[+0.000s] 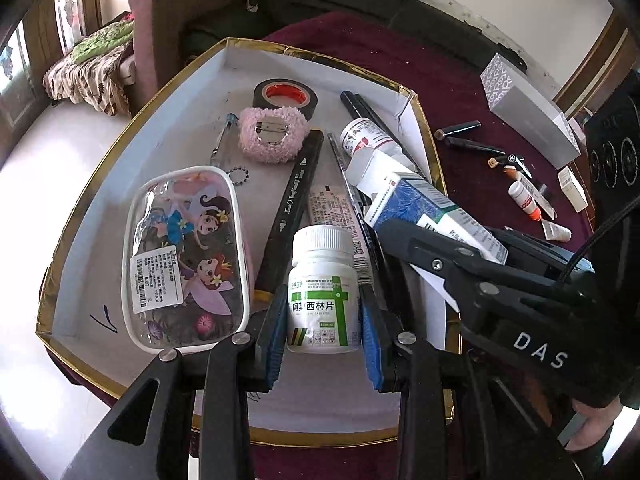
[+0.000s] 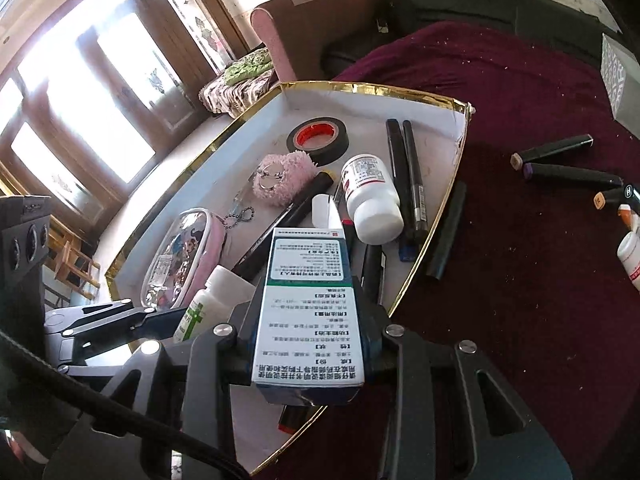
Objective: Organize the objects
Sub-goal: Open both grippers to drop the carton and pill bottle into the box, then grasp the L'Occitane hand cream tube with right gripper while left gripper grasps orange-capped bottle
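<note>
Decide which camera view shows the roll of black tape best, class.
The right wrist view: the tape lies unobstructed in the box, its full ring visible. In the left wrist view, the tape is partly hidden by the pink fluffy thing.

— What does the right gripper (image 2: 308, 344) hold?
— A blue-and-white medicine carton (image 2: 310, 312), clamped above the gold-rimmed tray (image 2: 432, 98).
— And in the tray?
— Black tape roll (image 2: 318, 136), pink fluffy clip (image 2: 282, 178), white bottle (image 2: 372, 196), cartoon pouch (image 2: 184, 256).
</note>
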A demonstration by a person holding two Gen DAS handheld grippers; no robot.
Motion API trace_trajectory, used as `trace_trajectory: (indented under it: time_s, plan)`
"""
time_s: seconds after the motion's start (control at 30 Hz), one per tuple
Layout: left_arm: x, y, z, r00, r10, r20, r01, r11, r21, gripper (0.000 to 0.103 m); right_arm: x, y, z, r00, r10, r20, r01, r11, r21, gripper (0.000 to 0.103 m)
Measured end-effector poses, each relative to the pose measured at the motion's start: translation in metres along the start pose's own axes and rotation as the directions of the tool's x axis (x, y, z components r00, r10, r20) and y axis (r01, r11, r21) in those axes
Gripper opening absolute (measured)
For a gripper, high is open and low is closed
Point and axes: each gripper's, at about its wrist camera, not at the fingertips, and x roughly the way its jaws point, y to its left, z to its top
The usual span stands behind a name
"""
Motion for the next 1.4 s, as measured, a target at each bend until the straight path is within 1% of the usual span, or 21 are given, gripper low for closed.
trace_trajectory:
  time_s: [0.1, 0.17, 0.2, 0.23, 0.27, 0.3, 0.37, 0.43, 0.53, 0.6, 0.7, 0.77, 0.83, 0.9, 1.0, 1.03, 1.1, 1.17, 1.2, 1.3, 1.4]
  plan:
    - [-0.001, 0.002, 0.001, 1.000, 0.001, 0.010, -0.001, 1.000, -0.001, 0.030, -0.001, -0.001, -0.001, 1.000, 0.005, -0.003, -0.005, 1.000, 0.008, 0.034]
    - [-0.003, 0.002, 0.001, 1.000, -0.006, 0.015, 0.006, 1.000, -0.007, 0.031, -0.003, -0.003, -0.002, 1.000, 0.022, 0.004, -0.022, 1.000, 0.014, 0.039]
    - [-0.005, 0.003, 0.000, 1.000, -0.014, 0.019, 0.014, 1.000, -0.011, 0.033, -0.005, -0.004, -0.003, 0.999, 0.039, 0.010, -0.039, 0.999, 0.024, 0.044]
    - [-0.008, 0.003, -0.001, 0.999, -0.025, 0.027, 0.025, 1.000, -0.015, 0.037, -0.009, -0.005, -0.003, 0.998, 0.053, 0.020, -0.054, 0.998, 0.030, 0.056]
    - [-0.012, 0.002, 0.000, 0.999, -0.029, 0.038, 0.029, 0.999, -0.021, 0.042, -0.014, -0.004, -0.003, 0.998, 0.060, 0.035, -0.061, 0.998, 0.026, 0.063]
    - [-0.017, 0.001, -0.002, 0.998, -0.037, 0.052, 0.039, 0.999, -0.023, 0.044, -0.018, -0.003, -0.003, 0.997, 0.060, 0.049, -0.061, 0.998, 0.019, 0.069]
    - [-0.030, -0.002, -0.004, 0.995, -0.049, 0.088, 0.050, 0.999, -0.014, 0.050, -0.036, -0.003, -0.006, 0.994, 0.061, 0.095, -0.063, 0.998, 0.009, 0.069]
    - [-0.044, -0.012, -0.008, 0.990, -0.052, 0.131, 0.052, 0.999, 0.006, 0.051, -0.054, -0.006, -0.010, 0.989, 0.067, 0.129, -0.069, 0.998, 0.013, 0.069]
    - [-0.058, -0.039, -0.014, 0.979, -0.100, 0.176, 0.091, 0.994, 0.057, 0.059, -0.081, -0.023, -0.022, 0.983, 0.065, 0.173, -0.071, 0.997, 0.032, 0.069]
    - [-0.058, -0.063, -0.017, 0.972, -0.142, 0.184, 0.125, 0.987, 0.101, 0.060, -0.100, -0.041, -0.034, 0.978, 0.044, 0.202, -0.054, 0.998, 0.044, 0.069]
    - [-0.048, -0.102, -0.017, 0.971, -0.184, 0.150, 0.161, 0.975, 0.156, 0.060, -0.119, -0.067, -0.049, 0.975, 0.000, 0.223, -0.017, 0.997, 0.076, 0.071]
    - [-0.038, -0.127, -0.013, 0.970, -0.204, 0.129, 0.177, 0.965, 0.194, 0.060, -0.129, -0.091, -0.056, 0.974, -0.069, 0.217, 0.045, 0.993, 0.111, 0.071]
    - [-0.028, -0.143, -0.007, 0.970, -0.217, 0.111, 0.191, 0.960, 0.207, 0.060, -0.137, -0.111, -0.059, 0.968, -0.129, 0.216, 0.101, 0.985, 0.138, 0.070]
    - [-0.014, -0.160, 0.003, 0.969, -0.235, 0.081, 0.215, 0.955, 0.207, 0.060, -0.146, -0.135, -0.061, 0.963, -0.168, 0.212, 0.131, 0.975, 0.178, 0.070]
    - [0.003, -0.179, 0.016, 0.972, -0.229, 0.048, 0.214, 0.954, 0.211, 0.060, -0.160, -0.176, -0.064, 0.958, -0.224, 0.179, 0.177, 0.953, 0.246, 0.070]
    - [0.010, -0.187, 0.023, 0.973, -0.225, 0.041, 0.211, 0.952, 0.220, 0.060, -0.163, -0.195, -0.061, 0.954, -0.251, 0.163, 0.199, 0.938, 0.285, 0.070]
    - [0.020, -0.198, 0.032, 0.978, -0.204, 0.033, 0.191, 0.954, 0.230, 0.060, -0.167, -0.218, -0.056, 0.948, -0.276, 0.160, 0.218, 0.927, 0.306, 0.070]
    - [0.030, -0.208, 0.042, 0.978, -0.207, 0.027, 0.194, 0.949, 0.248, 0.060, -0.168, -0.244, -0.045, 0.935, -0.326, 0.143, 0.267, 0.908, 0.324, 0.070]
    - [0.038, -0.215, 0.050, 0.981, -0.194, 0.013, 0.184, 0.951, 0.248, 0.059, -0.168, -0.256, -0.038, 0.931, -0.339, 0.137, 0.283, 0.905, 0.317, 0.070]
    - [0.056, -0.227, 0.061, 0.979, -0.202, -0.006, 0.197, 0.945, 0.261, 0.059, -0.167, -0.284, -0.029, 0.916, -0.383, 0.119, 0.329, 0.888, 0.320, 0.070]
    - [0.076, -0.243, 0.075, 0.980, -0.196, -0.018, 0.193, 0.939, 0.284, 0.059, -0.160, -0.306, -0.027, 0.929, -0.357, 0.093, 0.312, 0.894, 0.321, 0.070]
